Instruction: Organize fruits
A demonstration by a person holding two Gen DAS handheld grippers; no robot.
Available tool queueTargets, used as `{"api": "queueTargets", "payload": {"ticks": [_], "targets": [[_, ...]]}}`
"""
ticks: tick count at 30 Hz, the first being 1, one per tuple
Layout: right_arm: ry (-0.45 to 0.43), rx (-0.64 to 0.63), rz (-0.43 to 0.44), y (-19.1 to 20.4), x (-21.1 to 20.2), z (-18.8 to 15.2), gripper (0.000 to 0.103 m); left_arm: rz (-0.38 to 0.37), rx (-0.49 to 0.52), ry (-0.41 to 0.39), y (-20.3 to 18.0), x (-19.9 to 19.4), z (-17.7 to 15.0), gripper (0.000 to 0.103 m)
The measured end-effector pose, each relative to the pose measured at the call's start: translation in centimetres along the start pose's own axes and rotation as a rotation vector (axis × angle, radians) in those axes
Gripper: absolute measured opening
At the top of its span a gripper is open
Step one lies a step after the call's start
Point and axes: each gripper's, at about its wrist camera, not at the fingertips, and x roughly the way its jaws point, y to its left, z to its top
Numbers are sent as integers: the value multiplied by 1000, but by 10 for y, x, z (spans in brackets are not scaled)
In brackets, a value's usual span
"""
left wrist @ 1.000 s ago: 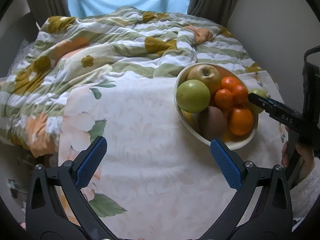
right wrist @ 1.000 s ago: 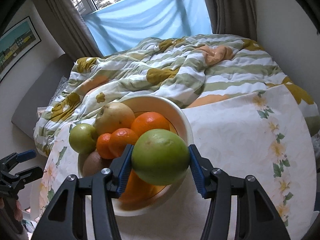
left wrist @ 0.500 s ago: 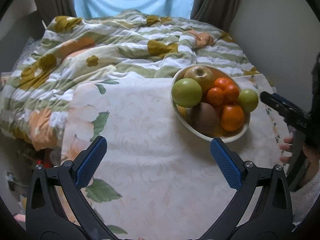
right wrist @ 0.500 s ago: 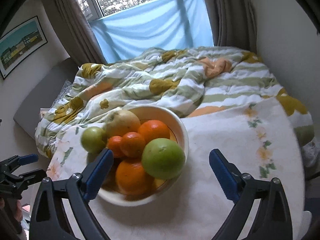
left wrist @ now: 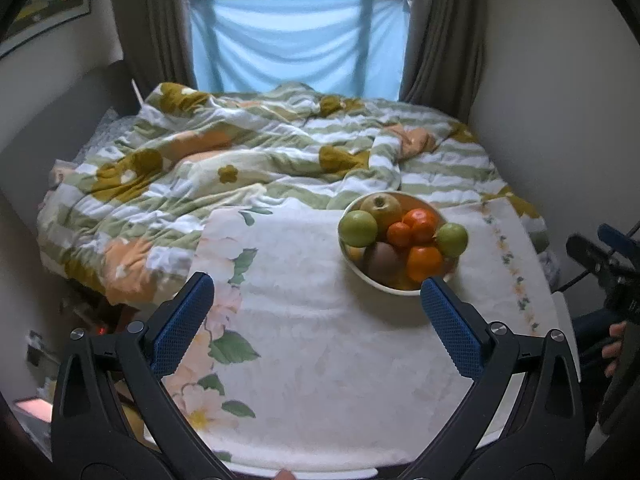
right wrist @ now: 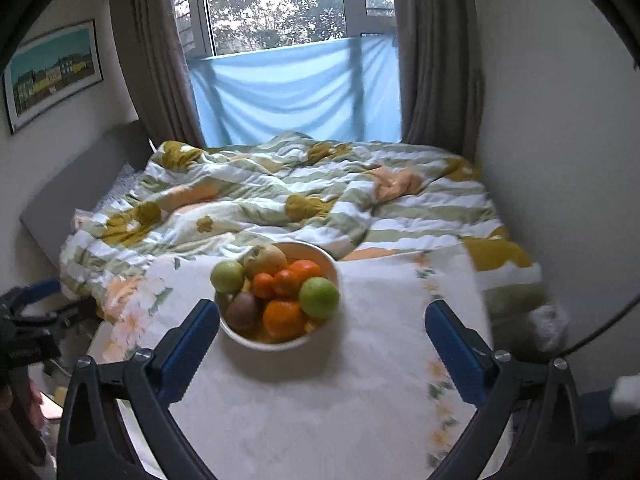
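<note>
While no writing reads, fruit bowl [right wrist: 240, 334], right claw [right wrist: 320, 312] opening, empty.

One white round ceramic bowl [right wrist: 330, 259] holds two green apples [right wrist: 319, 297], one yellowish pear-like fruit [right wrist: 265, 259], one brown kiwi [right wrist: 244, 310] and four oranges [right wrist: 283, 318] of mixed sizes.

Place: home bedroom
Evidence: bed [right wrist: 280, 200] with rumpled floral quilt [left wrist: 240, 160]; curtains [right wrist: 432, 60] at window [right wrist: 276, 0]; framed picture [right wrist: 52, 72] on wall; desk [right wrist: 320, 400] under flowered cloth
</note>
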Motion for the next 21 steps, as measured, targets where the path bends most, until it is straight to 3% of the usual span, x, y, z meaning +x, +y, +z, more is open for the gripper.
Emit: {"api": "queueTargets", "payload": {"ticks": [9, 21], "targets": [[8, -4, -110, 2, -35, -23, 103, 10, 27, -75, -9, -44, -20, 103], [-24, 25, -129, -1, -50, -25, 103, -10, 41, -91, -16, -54, -26, 103]]}}
